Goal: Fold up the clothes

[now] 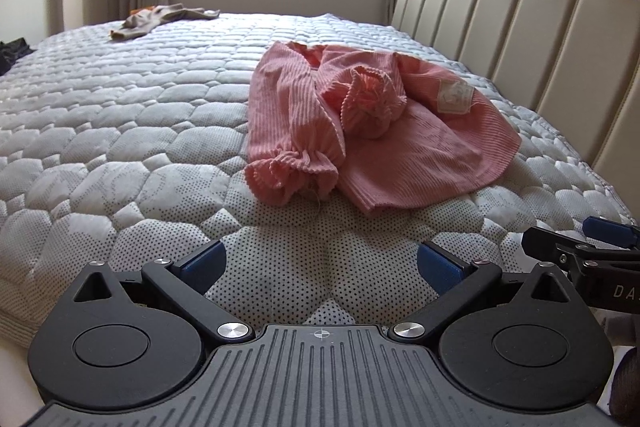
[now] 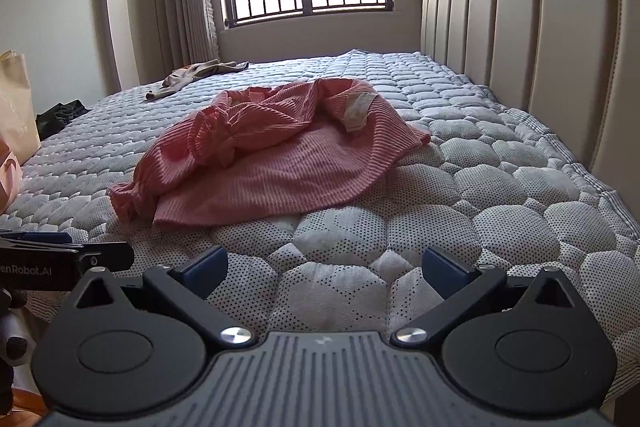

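A pink ribbed top point(image 1: 360, 123) lies crumpled on the quilted mattress point(image 1: 120, 115), sleeves bunched over its body and a white label showing. It also shows in the right wrist view point(image 2: 272, 155). My left gripper point(image 1: 320, 261) is open and empty, low over the mattress's near edge, short of the top. My right gripper point(image 2: 324, 267) is open and empty, also at the near edge, to the right of the top's hem. Each gripper shows at the edge of the other's view.
A beige garment point(image 1: 160, 17) lies at the far end of the mattress near the window. A padded headboard point(image 1: 520, 39) runs along the right side. A dark cloth point(image 2: 60, 115) and a paper bag point(image 2: 14, 107) sit by the left edge.
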A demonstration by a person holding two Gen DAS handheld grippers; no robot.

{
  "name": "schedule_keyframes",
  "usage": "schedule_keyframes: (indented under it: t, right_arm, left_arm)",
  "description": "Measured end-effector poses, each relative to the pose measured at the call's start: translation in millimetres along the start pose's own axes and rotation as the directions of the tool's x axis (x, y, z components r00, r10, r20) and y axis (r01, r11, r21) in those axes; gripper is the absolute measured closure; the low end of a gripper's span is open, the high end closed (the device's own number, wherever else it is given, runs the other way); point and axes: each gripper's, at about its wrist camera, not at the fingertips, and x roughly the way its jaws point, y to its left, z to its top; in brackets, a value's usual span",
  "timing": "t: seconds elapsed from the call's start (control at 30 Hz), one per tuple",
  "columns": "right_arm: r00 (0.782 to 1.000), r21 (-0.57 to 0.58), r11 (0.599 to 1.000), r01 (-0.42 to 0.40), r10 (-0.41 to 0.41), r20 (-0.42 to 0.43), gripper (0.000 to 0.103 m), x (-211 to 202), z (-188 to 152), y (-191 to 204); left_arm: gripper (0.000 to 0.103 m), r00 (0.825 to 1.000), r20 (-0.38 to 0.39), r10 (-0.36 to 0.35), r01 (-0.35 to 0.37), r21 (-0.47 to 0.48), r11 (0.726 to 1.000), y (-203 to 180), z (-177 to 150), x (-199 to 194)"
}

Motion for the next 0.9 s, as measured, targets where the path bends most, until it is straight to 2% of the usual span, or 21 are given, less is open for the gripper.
schedule_keyframes:
  t: [0.53,0.9]
  right_arm:
    - [1.0,-0.038,0.999,-0.002,0.002,0.018,0.0,-3.6,-0.1,6.3]
    - [1.0,0.0,1.0,0.01,-0.01,0.008,0.0,-1.3,-0.7,-0.8]
  left_arm:
    - [0.0,1.0,-0.016,-0.011,0.011,0.011,1.0,-1.4,-0.3,-0.3]
    - [0.0,1.0,-0.025,-0.011,0.012,0.012,1.0,-1.8,-1.2,0.9]
